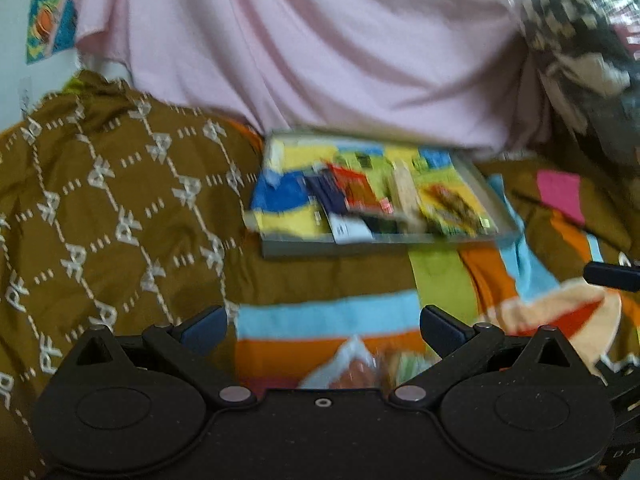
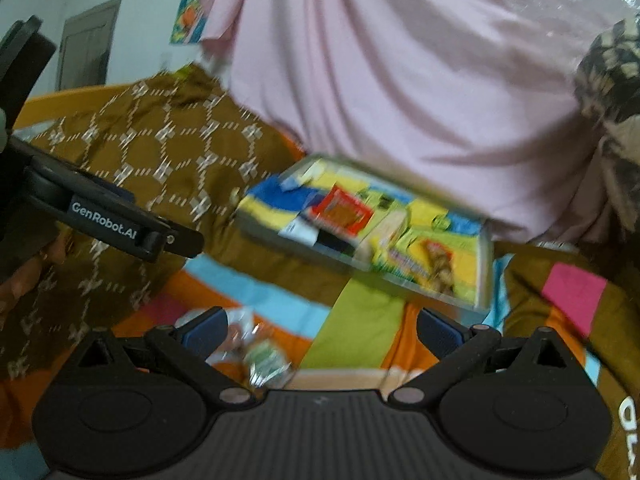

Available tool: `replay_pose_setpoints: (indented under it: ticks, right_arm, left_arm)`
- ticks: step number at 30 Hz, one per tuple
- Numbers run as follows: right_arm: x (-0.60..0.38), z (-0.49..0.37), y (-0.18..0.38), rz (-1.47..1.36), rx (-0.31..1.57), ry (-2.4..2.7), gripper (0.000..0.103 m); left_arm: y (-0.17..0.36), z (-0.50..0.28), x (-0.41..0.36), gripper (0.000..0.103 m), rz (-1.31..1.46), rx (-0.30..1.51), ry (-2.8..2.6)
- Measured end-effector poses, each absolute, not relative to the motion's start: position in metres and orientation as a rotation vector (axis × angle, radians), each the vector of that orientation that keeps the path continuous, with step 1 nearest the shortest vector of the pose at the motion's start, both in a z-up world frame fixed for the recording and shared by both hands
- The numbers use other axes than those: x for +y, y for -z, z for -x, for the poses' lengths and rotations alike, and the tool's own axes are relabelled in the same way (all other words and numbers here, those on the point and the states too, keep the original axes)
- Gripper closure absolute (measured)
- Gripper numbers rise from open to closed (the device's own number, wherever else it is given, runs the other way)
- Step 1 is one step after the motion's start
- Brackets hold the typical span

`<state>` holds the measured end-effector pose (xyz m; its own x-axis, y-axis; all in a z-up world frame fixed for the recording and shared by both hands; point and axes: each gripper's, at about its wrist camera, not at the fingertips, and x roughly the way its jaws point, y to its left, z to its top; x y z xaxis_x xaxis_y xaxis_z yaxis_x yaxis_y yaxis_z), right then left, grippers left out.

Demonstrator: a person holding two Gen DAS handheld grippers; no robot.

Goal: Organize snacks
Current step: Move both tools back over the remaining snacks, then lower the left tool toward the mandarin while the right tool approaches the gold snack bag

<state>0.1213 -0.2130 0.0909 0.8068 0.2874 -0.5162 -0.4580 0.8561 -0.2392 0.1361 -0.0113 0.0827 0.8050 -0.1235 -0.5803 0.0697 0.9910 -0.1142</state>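
Observation:
A shallow grey tray [image 1: 304, 249] [image 2: 486, 272] holds several colourful snack packets: yellow-and-blue ones, a red one [image 1: 352, 186] [image 2: 344, 212] and a yellow-green one [image 1: 452, 204] [image 2: 432, 260]. It lies on a striped cloth ahead of both grippers. My left gripper [image 1: 324, 330] is open, and a clear snack wrapper [image 1: 352, 368] lies just below its gap, close to the camera. My right gripper [image 2: 322, 330] is open too; a crinkled clear wrapper [image 2: 256, 348] lies beside its left finger [image 2: 204, 332]. Both views are blurred.
A brown patterned cloth [image 1: 112, 208] [image 2: 168, 152] bunches up on the left. Pink fabric [image 1: 300, 48] [image 2: 400, 72] hangs behind the tray. The left gripper's body [image 2: 100, 216] and a hand show at the right wrist view's left edge. A dark patterned bundle [image 1: 580, 40] sits at the right.

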Motion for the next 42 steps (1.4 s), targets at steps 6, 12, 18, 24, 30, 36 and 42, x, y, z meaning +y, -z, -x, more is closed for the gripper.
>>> replay_pose_setpoints:
  ticks: [6, 12, 18, 24, 30, 36, 42]
  right_arm:
    - [-0.213, -0.109, -0.073, 0.397, 0.560, -0.438, 0.000]
    - [-0.217, -0.107, -0.061, 0.378, 0.616, -0.435, 0.000]
    - [-0.221, -0.107, -0.053, 0.365, 0.645, -0.426, 0.000]
    - [-0.225, -0.110, -0.044, 0.356, 0.679, -0.416, 0.000]
    - [-0.223, -0.110, -0.037, 0.367, 0.697, -0.427, 0.000]
    - [-0.220, -0.110, -0.034, 0.373, 0.700, -0.444, 0.000]
    - [-0.217, -0.112, -0.032, 0.370, 0.702, -0.455, 0.000]
  left_arm:
    - [-0.053, -0.126, -0.018, 0.001, 0.050, 0.761, 0.143]
    - [-0.039, -0.121, -0.021, 0.001, 0.018, 0.813, 0.160]
    - [-0.035, -0.121, -0.020, 0.001, 0.044, 0.828, 0.145]
    - [-0.031, -0.124, -0.019, 0.001, 0.039, 0.836, 0.131]
    - [-0.025, -0.127, -0.017, 0.001, 0.043, 0.860, 0.119]
    - [-0.020, -0.129, -0.012, 0.001, 0.064, 0.879, 0.106]
    - [-0.017, -0.133, -0.012, 0.001, 0.065, 0.883, 0.100]
